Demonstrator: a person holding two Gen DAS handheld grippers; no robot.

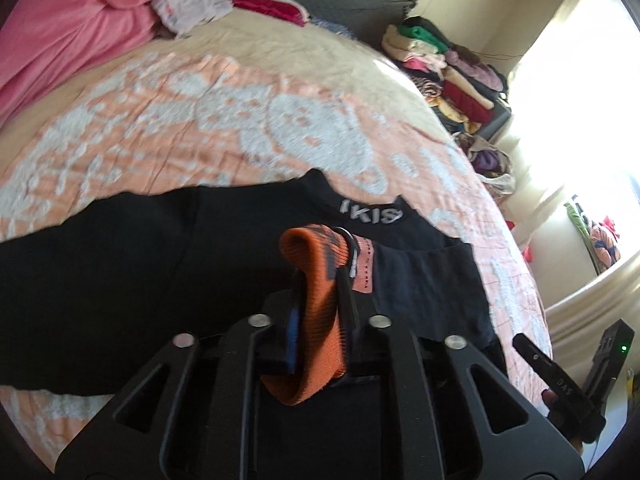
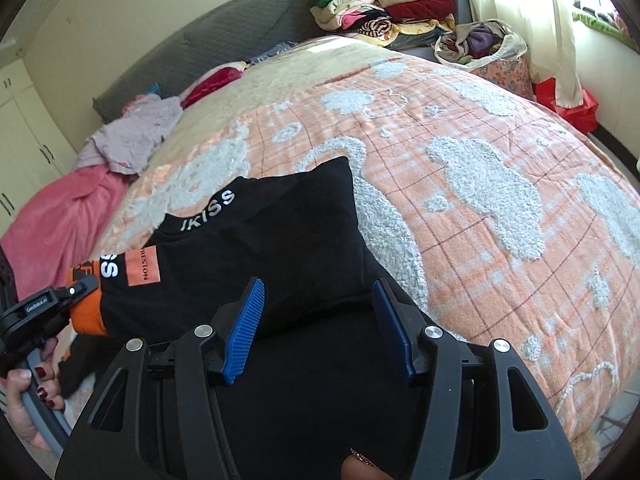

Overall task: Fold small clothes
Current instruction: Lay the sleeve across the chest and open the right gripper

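Note:
A black top (image 2: 280,232) with white collar lettering (image 2: 208,210) lies on the peach and white bedspread (image 2: 480,128). Its sleeve ends in an orange ribbed cuff (image 1: 320,312), next to an orange patch (image 2: 143,266). My left gripper (image 1: 320,276) is shut on that cuff, and the sleeve is lifted across the body of the top. From the right wrist view the left gripper (image 2: 80,290) shows at the left edge, pinching the cuff (image 2: 86,314). My right gripper (image 2: 320,312) stands open over the top's near edge, blue pads (image 2: 244,320) apart, black cloth beneath them.
A pink blanket (image 1: 60,32) and a lilac garment (image 2: 136,136) lie at the bed's far left. Folded clothes (image 2: 384,4) are stacked beyond the bed, beside a bag of clothes (image 2: 480,44). A grey headboard (image 2: 224,36) backs the bed. A hand (image 2: 28,400) holds the left gripper's handle.

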